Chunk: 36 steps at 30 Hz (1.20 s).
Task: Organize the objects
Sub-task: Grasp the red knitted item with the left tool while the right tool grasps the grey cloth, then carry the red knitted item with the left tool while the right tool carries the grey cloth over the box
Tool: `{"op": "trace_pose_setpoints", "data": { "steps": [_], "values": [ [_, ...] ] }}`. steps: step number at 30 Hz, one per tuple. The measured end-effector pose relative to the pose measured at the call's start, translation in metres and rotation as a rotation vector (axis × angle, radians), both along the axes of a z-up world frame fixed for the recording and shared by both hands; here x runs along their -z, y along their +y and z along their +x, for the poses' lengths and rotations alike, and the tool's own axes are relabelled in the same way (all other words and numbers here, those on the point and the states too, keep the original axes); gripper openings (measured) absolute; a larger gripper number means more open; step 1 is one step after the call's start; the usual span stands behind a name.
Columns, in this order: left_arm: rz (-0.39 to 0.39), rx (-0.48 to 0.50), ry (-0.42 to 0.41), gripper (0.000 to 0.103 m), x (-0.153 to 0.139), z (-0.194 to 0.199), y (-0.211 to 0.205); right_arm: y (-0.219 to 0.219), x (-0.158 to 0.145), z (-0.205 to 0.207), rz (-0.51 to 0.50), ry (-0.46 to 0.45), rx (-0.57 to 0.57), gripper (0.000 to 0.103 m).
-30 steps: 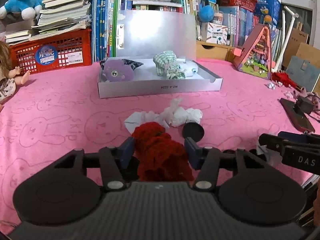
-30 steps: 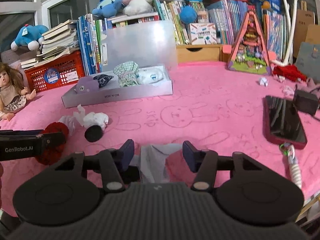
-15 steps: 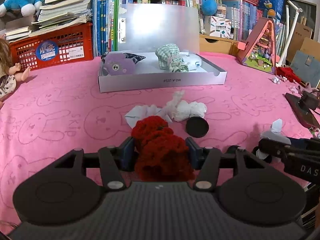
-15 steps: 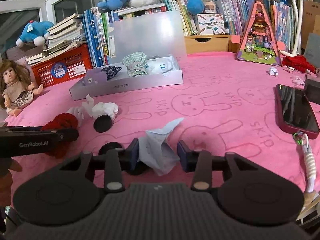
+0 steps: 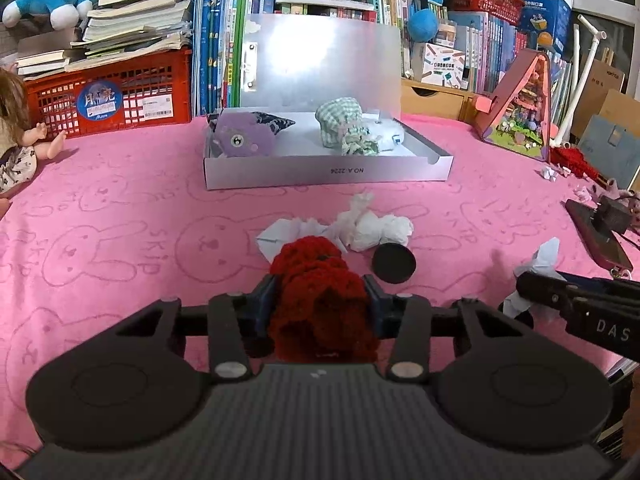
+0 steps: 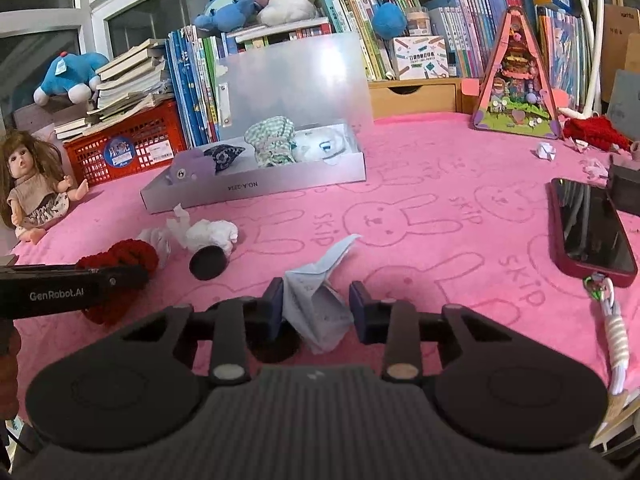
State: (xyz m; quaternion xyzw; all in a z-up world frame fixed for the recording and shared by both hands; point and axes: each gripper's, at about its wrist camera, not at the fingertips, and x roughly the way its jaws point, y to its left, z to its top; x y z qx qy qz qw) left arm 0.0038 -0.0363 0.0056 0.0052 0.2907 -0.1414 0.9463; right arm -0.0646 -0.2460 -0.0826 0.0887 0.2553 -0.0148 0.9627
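A dark red crocheted yarn bundle [image 5: 320, 300] sits between the left gripper [image 5: 320, 300]'s blue-padded fingers [image 5: 266, 300], which are closing and press on both its flanks; its far end pokes out ahead of the tips, over the pink rabbit-print cloth covering the bench [image 5: 120, 220]. The right gripper [image 6: 316, 300]'s fingers [image 6: 274, 298] are closing too, with a crumpled pale blue-white paper scrap [image 6: 316, 292] between them; the left pad touches it, the right pad looks just beside it, and one corner of the paper sticks up and away. Both grippers point forward and tilt down toward the cloth near the bench's near edge, side by side, the left one's black arm showing at the left rim of the right view. Ahead of the yarn lie white crumpled tissues [image 5: 372, 228] and a flat black round lid [image 5: 394, 268]. Further back, toward the far edge, an open silver cardboard box [image 5: 320, 172] holds a purple plush [image 5: 240, 140] and a green checked cloth bundle [image 5: 344, 126]
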Motion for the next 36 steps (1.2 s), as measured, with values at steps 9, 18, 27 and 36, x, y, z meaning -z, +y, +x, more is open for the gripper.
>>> {"op": "trace_pose_setpoints", "data": {
  "steps": [9,18,27,36],
  "values": [
    [-0.006,0.002,-0.034,0.05,-0.013,-0.004,0.001,-0.001,-0.011,0.008,-0.002,-0.039,-0.009,0.039],
    [-0.006,-0.017,-0.064,0.05,-0.024,0.003,0.007,0.005,-0.022,0.025,-0.021,-0.059,-0.019,0.039],
    [-0.032,-0.035,-0.071,0.05,-0.037,0.024,0.015,0.004,-0.034,0.051,-0.003,-0.059,-0.009,0.039],
    [-0.046,-0.047,-0.091,0.05,-0.05,0.055,0.018,-0.003,-0.051,0.079,0.021,-0.077,-0.011,0.039]
  ]
}}
